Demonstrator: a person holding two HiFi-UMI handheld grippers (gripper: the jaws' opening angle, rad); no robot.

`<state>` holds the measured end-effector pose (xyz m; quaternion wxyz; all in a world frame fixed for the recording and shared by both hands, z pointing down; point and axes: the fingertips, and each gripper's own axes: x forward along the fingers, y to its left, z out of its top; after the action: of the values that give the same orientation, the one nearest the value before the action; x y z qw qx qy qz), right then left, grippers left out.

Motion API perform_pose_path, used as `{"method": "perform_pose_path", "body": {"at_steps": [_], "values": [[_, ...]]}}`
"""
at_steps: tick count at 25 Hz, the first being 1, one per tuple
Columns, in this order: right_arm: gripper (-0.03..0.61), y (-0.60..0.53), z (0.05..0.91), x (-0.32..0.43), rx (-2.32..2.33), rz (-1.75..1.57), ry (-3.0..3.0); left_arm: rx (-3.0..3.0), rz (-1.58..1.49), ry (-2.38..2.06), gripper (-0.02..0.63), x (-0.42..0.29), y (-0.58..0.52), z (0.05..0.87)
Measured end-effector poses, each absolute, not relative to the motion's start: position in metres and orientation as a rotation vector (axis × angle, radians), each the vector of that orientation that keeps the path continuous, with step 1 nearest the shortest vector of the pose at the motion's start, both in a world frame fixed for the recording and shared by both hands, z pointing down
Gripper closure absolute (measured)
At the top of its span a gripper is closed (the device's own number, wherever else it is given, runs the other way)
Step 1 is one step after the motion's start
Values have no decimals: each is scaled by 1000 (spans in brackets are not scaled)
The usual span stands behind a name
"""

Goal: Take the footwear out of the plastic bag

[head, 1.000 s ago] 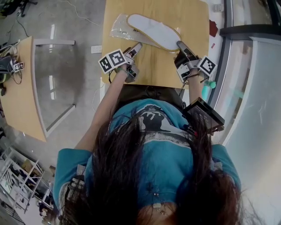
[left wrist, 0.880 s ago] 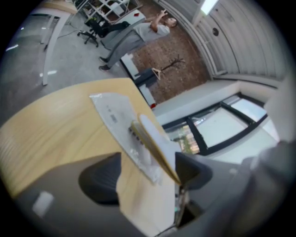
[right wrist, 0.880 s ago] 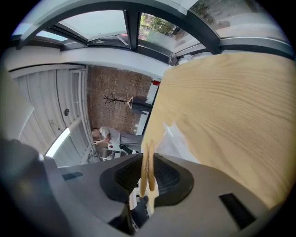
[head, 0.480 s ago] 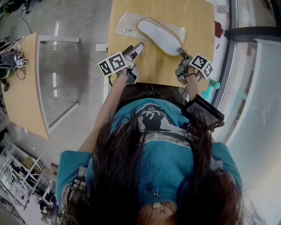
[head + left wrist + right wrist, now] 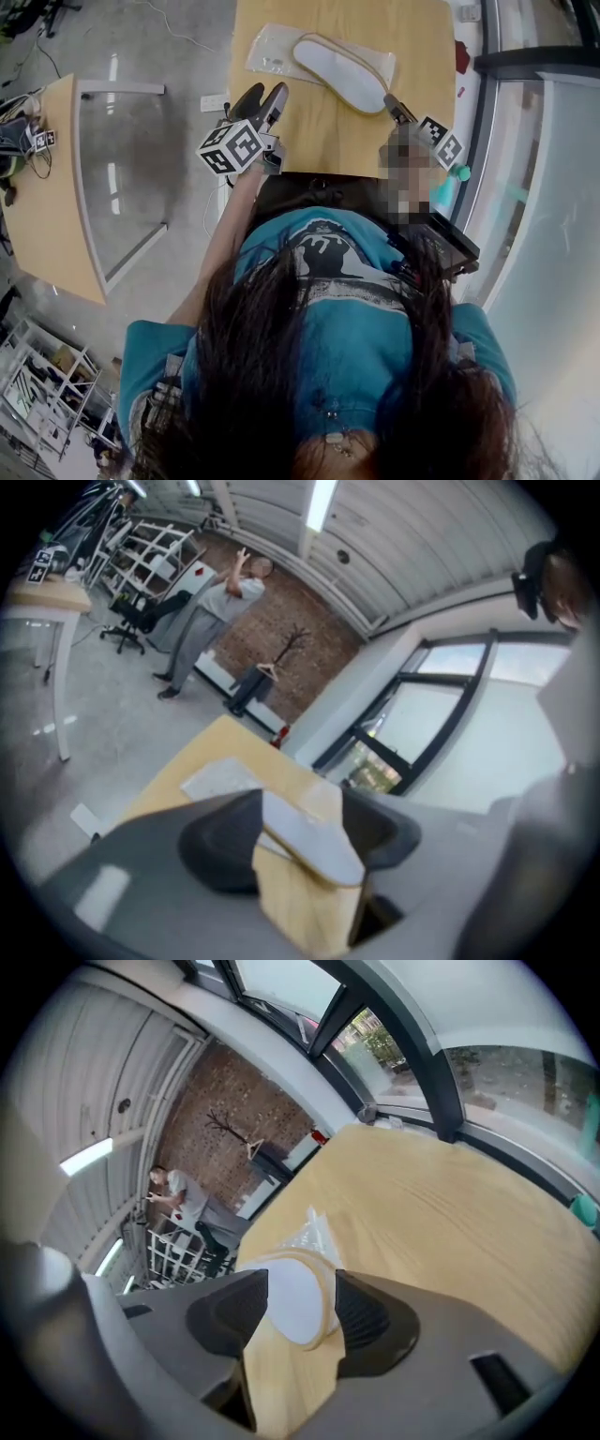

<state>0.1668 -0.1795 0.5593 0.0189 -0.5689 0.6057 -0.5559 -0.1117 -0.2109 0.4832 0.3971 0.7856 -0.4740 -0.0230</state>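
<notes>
The right gripper (image 5: 394, 101) tilts down at the slipper (image 5: 339, 71), which lies on the plastic bag (image 5: 272, 52). Its fingers have just been opening and stand released around the heel. The left gripper (image 5: 262, 96) hovers at the counter (image 5: 412, 37) edge, its fingers just closing partway and empty.

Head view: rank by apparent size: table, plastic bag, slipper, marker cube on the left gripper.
1. table
2. plastic bag
3. slipper and marker cube on the left gripper: similar in apparent area. The cube sits nearer the camera, so I won't rank these two.
</notes>
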Motion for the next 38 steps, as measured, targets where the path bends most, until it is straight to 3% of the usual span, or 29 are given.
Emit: {"method": "perform_pose_path", "body": {"at_steps": [8,12,19,27,34,38], "values": [[356,-161,520,118,-1544,-1642,2006,2196,16,-1154,491,-115,-197,475],[364,-147,526,88,-1446,-1682,2034,2252,-16,-1088,529,-116,-189,481],[461,-112,546,85,-1440,-1760,2032,2275,40,-1095,621,-103,-170,499],[537,-97,532,99,-1467,-1664,2091,2290,87,-1131,623,-91,-145,494],[554,-8,513,166,-1459,-1571,2125,2318,103,-1216,623,-46,-69,472],[557,19,521,184,-1450,-1589,2106,2228,43,-1334,623,-54,-48,474]]}}
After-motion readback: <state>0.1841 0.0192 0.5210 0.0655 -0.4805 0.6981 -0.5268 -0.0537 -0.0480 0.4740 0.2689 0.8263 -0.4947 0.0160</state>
